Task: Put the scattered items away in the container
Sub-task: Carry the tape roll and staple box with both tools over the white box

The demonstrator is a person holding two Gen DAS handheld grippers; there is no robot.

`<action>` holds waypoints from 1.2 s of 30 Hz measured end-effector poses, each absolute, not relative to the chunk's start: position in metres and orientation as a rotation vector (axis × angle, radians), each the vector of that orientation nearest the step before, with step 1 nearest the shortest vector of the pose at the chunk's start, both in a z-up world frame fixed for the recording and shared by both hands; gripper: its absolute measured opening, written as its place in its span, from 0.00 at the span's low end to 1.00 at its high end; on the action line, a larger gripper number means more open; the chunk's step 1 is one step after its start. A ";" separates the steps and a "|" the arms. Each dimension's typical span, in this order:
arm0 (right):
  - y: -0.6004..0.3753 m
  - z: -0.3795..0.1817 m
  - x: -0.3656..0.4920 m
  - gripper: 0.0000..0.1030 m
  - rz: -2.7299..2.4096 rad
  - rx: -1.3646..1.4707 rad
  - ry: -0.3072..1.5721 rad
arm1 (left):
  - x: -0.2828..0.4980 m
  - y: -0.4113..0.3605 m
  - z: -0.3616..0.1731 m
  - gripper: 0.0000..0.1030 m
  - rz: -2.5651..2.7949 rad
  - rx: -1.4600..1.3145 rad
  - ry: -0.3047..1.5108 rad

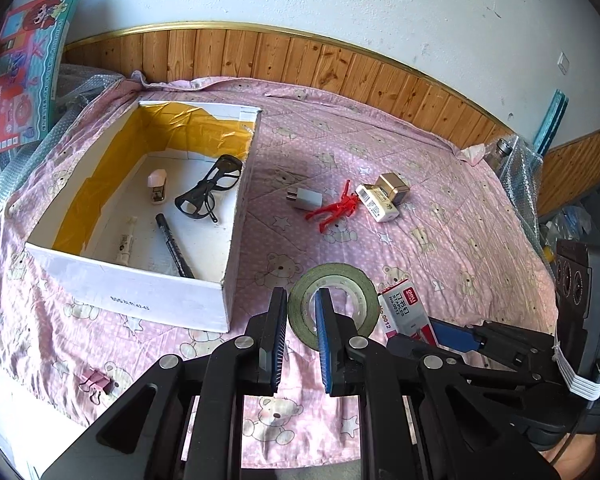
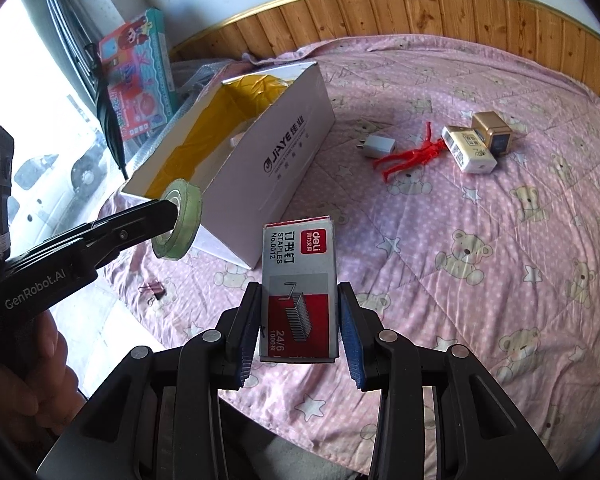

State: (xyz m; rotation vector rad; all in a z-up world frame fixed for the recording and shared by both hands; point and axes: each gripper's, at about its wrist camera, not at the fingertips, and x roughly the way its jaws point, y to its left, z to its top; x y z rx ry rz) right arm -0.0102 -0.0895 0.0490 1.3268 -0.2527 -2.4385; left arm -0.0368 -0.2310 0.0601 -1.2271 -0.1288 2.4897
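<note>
Rectangular cardboard staple box, ribbed tool

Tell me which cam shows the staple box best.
Right wrist. The staple box sits centred between the right gripper fingers, its top face and label fully readable. The left wrist view catches only part of it, at an angle, behind the tape roll held by the left gripper.

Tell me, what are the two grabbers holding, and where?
The left gripper pinches the green tape roll through its ring wall. The right gripper clamps the staples box by its long sides.
</note>
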 end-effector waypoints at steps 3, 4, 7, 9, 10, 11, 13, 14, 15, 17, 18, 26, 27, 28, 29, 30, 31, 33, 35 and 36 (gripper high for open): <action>-0.099 0.054 -0.016 0.38 -2.432 1.318 -0.230 | -0.042 -0.240 0.063 0.15 2.505 -1.221 -0.141; -0.102 0.056 -0.018 0.38 -2.430 1.314 -0.219 | -0.043 -0.242 0.064 0.15 2.509 -1.219 -0.143; -0.111 0.061 -0.024 0.38 -2.423 1.304 -0.198 | -0.049 -0.250 0.066 0.15 2.517 -1.216 -0.157; -0.117 0.065 -0.027 0.38 -2.418 1.296 -0.182 | -0.053 -0.256 0.067 0.15 2.524 -1.216 -0.167; -0.121 0.067 -0.029 0.38 -2.414 1.291 -0.174 | -0.054 -0.259 0.067 0.15 2.526 -1.216 -0.171; -0.124 0.069 -0.031 0.38 -2.411 1.286 -0.165 | -0.056 -0.261 0.068 0.15 2.531 -1.215 -0.174; -0.133 0.074 -0.035 0.38 -2.402 1.273 -0.145 | -0.060 -0.268 0.069 0.15 2.540 -1.215 -0.185; -0.137 0.076 -0.037 0.38 -2.397 1.267 -0.131 | -0.062 -0.272 0.069 0.15 2.546 -1.214 -0.190; -0.142 0.079 -0.039 0.38 -2.393 1.260 -0.119 | -0.064 -0.277 0.070 0.15 2.553 -1.213 -0.196; -0.150 0.083 -0.044 0.38 -2.384 1.246 -0.101 | -0.068 -0.286 0.071 0.15 2.565 -1.214 -0.211; -0.155 0.086 -0.046 0.38 -2.379 1.239 -0.093 | -0.071 -0.291 0.072 0.15 2.572 -1.213 -0.218; -0.178 0.100 -0.069 0.38 -2.343 1.199 -0.079 | -0.090 -0.327 0.078 0.15 2.618 -1.215 -0.257; -0.181 0.102 -0.072 0.38 -2.338 1.194 -0.078 | -0.093 -0.331 0.079 0.15 2.624 -1.215 -0.256; -0.183 0.105 -0.076 0.38 -2.333 1.189 -0.079 | -0.095 -0.334 0.079 0.15 2.629 -1.214 -0.256; -0.186 0.107 -0.080 0.38 -2.330 1.183 -0.077 | -0.098 -0.337 0.080 0.15 2.633 -1.214 -0.256; -0.189 0.109 -0.083 0.38 -2.329 1.177 -0.071 | -0.102 -0.339 0.080 0.15 2.636 -1.216 -0.254; -0.192 0.111 -0.087 0.38 -2.326 1.172 -0.066 | -0.105 -0.342 0.080 0.15 2.639 -1.218 -0.254; -0.199 0.115 -0.095 0.38 -2.317 1.164 -0.064 | -0.112 -0.347 0.078 0.15 2.635 -1.228 -0.269; -0.205 0.118 -0.102 0.38 -2.313 1.157 -0.052 | -0.119 -0.352 0.078 0.15 2.639 -1.234 -0.275; -0.208 0.119 -0.106 0.38 -2.311 1.154 -0.047 | -0.123 -0.355 0.077 0.15 2.641 -1.239 -0.274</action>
